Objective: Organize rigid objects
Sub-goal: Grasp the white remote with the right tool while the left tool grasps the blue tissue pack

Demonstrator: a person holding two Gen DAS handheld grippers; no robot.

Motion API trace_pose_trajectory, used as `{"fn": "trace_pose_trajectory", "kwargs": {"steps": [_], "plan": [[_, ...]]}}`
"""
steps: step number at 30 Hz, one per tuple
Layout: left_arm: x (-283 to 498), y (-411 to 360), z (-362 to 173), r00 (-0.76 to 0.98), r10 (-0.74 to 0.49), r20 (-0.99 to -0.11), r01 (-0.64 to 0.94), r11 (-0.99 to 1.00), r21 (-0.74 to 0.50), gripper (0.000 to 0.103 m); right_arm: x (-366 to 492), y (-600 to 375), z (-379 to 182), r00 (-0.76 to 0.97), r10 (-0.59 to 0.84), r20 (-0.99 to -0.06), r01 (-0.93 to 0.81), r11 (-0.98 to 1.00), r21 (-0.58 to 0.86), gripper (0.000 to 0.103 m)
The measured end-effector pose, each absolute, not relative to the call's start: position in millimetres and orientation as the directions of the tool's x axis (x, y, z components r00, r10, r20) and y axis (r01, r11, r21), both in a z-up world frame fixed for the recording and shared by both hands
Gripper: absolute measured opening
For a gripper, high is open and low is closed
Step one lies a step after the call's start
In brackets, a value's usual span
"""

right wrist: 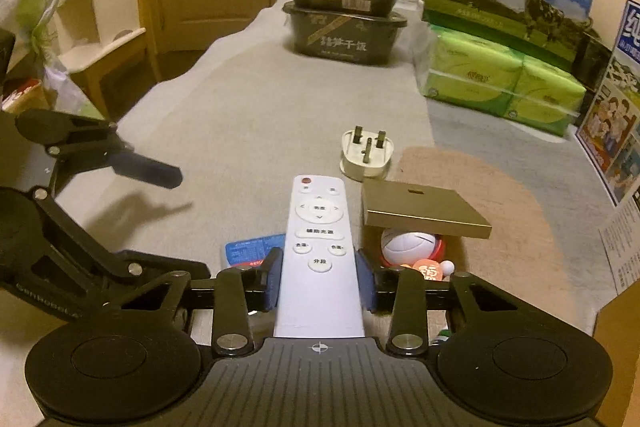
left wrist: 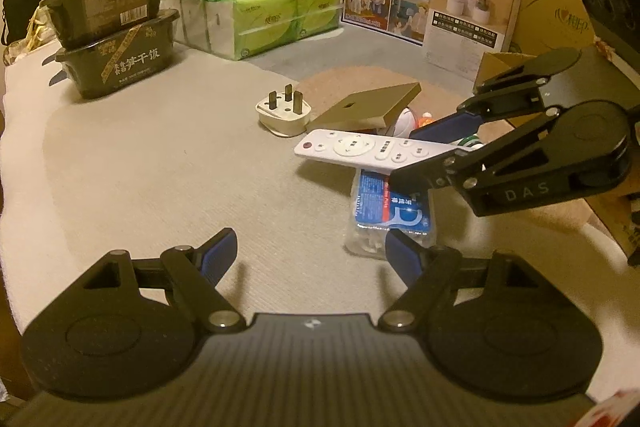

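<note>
Remote control [right wrist: 319, 247] sits pinched between the blue pads of my right hand-held gripper [right wrist: 320, 281], its button end pointing away from the gripper and raised off the worktop [right wrist: 248, 115]. Just ahead of its tip stands a white plug [right wrist: 366, 157], prongs up; ahead and to the right a gold flat box [right wrist: 424, 209] rests tilted over a white ball [right wrist: 408, 243]. My left hand-held gripper [left wrist: 310, 253] hangs spread, nothing between its fingers; a blue-labelled clear packet [left wrist: 390, 211] lies beside its right fingertip.
</note>
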State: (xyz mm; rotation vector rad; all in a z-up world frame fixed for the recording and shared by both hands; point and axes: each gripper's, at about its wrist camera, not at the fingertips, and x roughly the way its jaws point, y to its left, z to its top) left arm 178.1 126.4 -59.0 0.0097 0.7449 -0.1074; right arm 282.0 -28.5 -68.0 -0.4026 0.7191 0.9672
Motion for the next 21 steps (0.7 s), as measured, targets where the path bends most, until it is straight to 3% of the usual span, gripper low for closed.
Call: {"fn": "trace_pose_trajectory", "kwargs": {"steps": [16,21], "plan": [[198,89,-58,0.739,-0.165,-0.653,0.179,0.983,-0.045,0.079,237,-97,-42,0.538,0.57,-0.622,-0.726,0.688,0.003,0.039],[211,72,-63,0.732,-0.152,-0.664,0.196,0.981,-0.008,0.07,232,-125,-45,0.598,0.501,-0.626,-0.622,0.783,0.032,0.039]]}}
